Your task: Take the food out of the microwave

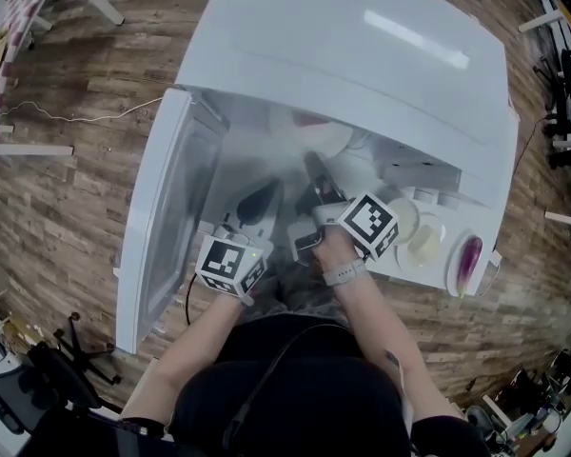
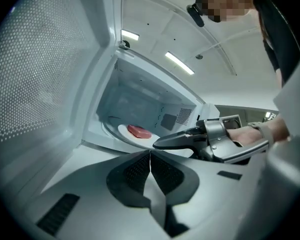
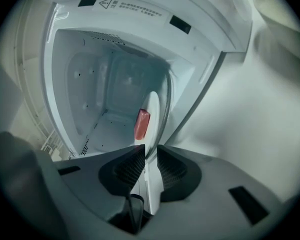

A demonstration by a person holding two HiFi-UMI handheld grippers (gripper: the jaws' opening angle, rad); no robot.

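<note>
Microwave cavity [image 2: 140,101]: mouth open, free room above the plate [image 2: 124,130]. Door [image 1: 162,227]: swung wide, walling the left side. Right gripper [image 2: 160,144]: 1 obstacle, filling the mouth's right part.

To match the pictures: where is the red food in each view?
Head view: red food just above centre, inside the microwave.
Left gripper view: red food left of centre.
Right gripper view: red food at centre.
Shared landmark: the white plate carrying it.

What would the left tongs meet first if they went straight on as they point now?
Probably the right tongs, which lie across the line at the rim of the plate; the red food lies further in. Depth is unclear.
</note>
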